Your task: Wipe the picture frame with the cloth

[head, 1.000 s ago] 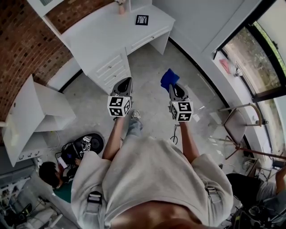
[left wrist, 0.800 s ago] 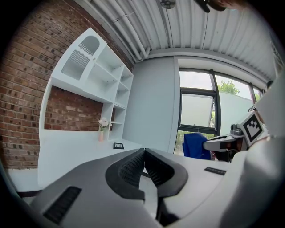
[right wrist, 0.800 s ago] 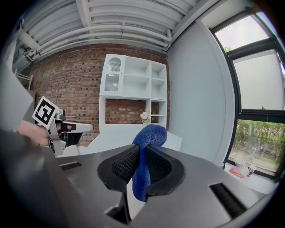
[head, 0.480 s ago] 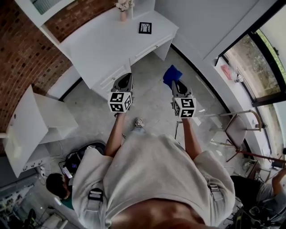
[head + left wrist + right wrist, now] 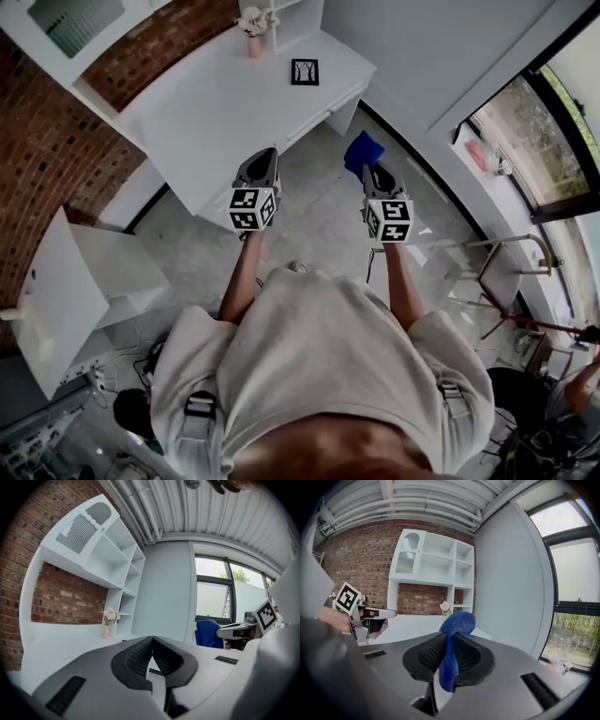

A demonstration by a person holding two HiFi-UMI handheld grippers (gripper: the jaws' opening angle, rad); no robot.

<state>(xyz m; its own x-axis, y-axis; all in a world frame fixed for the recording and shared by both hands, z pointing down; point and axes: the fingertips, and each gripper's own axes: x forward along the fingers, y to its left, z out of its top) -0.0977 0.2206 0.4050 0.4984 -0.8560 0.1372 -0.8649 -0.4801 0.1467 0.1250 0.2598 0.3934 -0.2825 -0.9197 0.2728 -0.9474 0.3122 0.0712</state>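
I've stepped nearer the desk [image 5: 211, 103], right gripper [image 5: 371, 172] pinching the cloth [image 5: 361, 150], left gripper [image 5: 266, 157] closed empty, picture frame [image 5: 305, 71] probably almost reachable.

A home study was suggested, perhaps staged. Ahead of the left gripper [image 5: 262, 156], a white desk [image 5: 216, 98] was set against a brick wall [image 5: 47, 141] under a white shelf unit [image 5: 436, 557], with a flower vase [image 5: 253, 26] on it. Large windows [image 5: 553, 112] were seen beyond the right gripper [image 5: 373, 172], and cabled equipment [image 5: 42, 445] well behind.
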